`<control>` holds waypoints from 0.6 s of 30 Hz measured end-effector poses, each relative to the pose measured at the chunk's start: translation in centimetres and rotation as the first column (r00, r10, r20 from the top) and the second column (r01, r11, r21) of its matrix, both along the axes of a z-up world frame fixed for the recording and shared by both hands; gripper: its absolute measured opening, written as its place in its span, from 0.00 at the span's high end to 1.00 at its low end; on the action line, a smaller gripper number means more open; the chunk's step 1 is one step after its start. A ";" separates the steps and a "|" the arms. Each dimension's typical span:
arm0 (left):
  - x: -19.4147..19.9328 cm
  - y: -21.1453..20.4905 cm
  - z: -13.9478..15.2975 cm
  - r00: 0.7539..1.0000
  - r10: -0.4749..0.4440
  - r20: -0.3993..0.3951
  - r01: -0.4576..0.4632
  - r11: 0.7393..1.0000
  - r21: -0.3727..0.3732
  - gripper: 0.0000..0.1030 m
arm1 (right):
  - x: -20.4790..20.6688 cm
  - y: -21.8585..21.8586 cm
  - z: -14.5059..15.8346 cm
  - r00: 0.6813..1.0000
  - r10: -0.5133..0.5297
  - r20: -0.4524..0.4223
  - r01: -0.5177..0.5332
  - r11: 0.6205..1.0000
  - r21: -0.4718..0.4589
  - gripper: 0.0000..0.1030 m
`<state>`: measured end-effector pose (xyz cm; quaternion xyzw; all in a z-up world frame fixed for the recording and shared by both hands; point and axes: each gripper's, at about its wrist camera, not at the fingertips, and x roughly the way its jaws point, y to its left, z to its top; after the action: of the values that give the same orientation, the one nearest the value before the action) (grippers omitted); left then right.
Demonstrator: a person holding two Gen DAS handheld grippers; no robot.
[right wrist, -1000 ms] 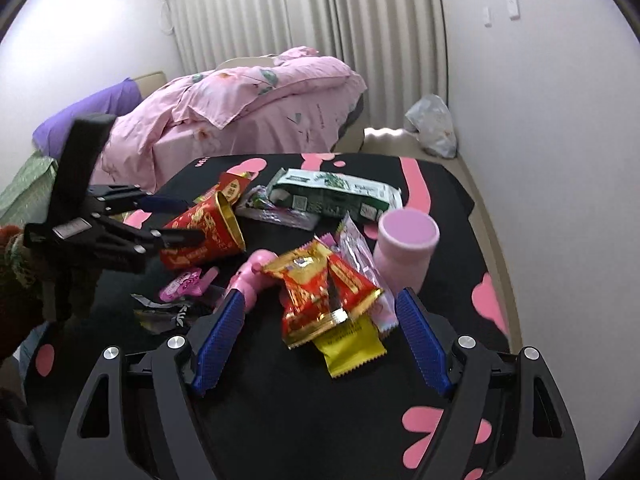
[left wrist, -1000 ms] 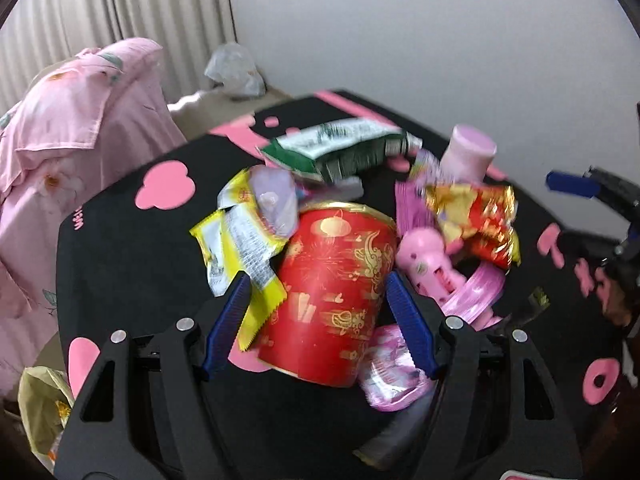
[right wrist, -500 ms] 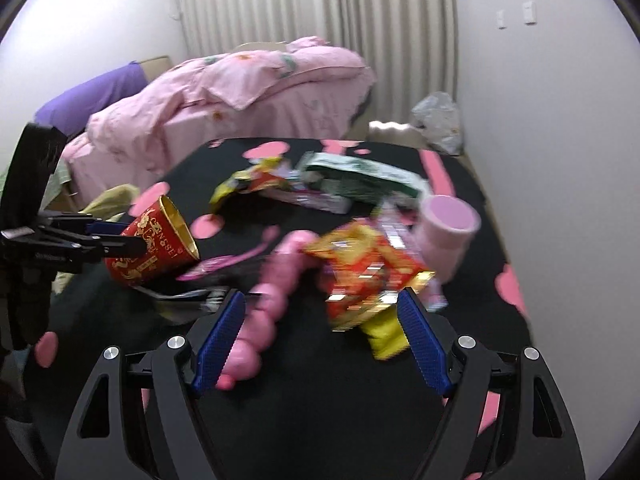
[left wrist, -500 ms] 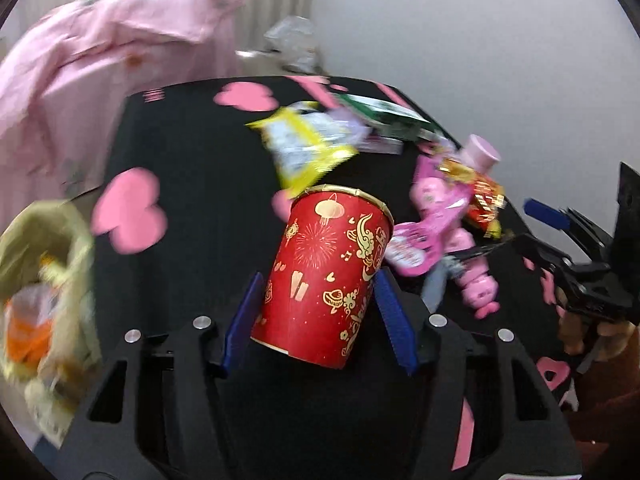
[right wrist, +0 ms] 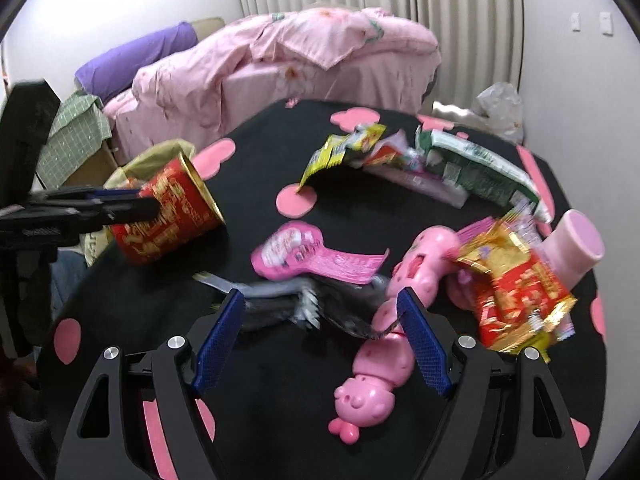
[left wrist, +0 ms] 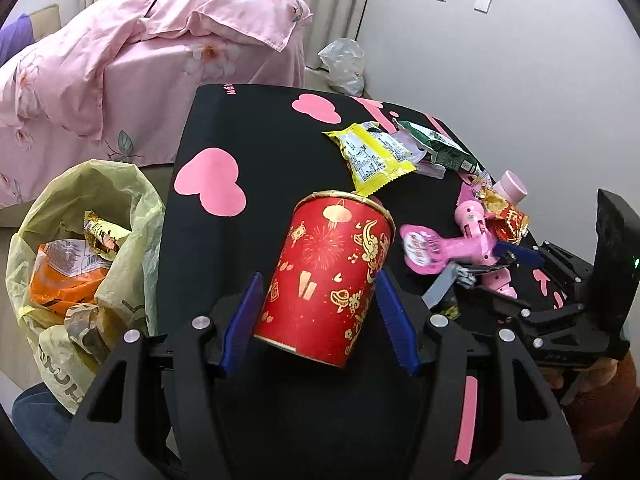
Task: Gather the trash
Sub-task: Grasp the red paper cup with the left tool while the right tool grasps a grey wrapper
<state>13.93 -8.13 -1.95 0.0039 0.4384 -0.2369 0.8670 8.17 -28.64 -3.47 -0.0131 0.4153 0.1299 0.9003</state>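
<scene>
My left gripper (left wrist: 318,292) is shut on a red paper cup (left wrist: 330,276) with gold print and holds it above the black table's left edge; the cup also shows in the right wrist view (right wrist: 168,212). A yellow trash bag (left wrist: 80,248) hangs open beside the table, holding wrappers. My right gripper (right wrist: 320,320) is open and empty over a grey-black wrapper (right wrist: 296,304). Close by lie a pink card package (right wrist: 304,256), a pink pig toy (right wrist: 384,360) and a red-gold snack bag (right wrist: 516,292).
A yellow wrapper (left wrist: 372,156), a green-white packet (right wrist: 476,168) and a pink cup (right wrist: 576,244) lie further back on the black table (left wrist: 248,128) with pink shapes. A bed with pink bedding (left wrist: 140,56) stands behind. A white plastic bag (left wrist: 344,64) sits by the wall.
My left gripper has carried the red cup left, away from the pile toward the yellow bag. My right gripper has moved left and lower over the grey-black wrapper.
</scene>
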 end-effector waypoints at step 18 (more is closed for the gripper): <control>-0.6 1.6 1.3 1.000 -0.031 0.007 0.031 0.995 -0.094 0.46 | -4.1 1.7 3.0 0.994 0.100 0.048 -0.099 0.995 -0.028 0.28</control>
<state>13.29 -6.56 -0.67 -0.0296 0.4242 -0.2709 0.8636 4.10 -26.90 -0.44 -0.0485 0.3936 0.1690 0.9023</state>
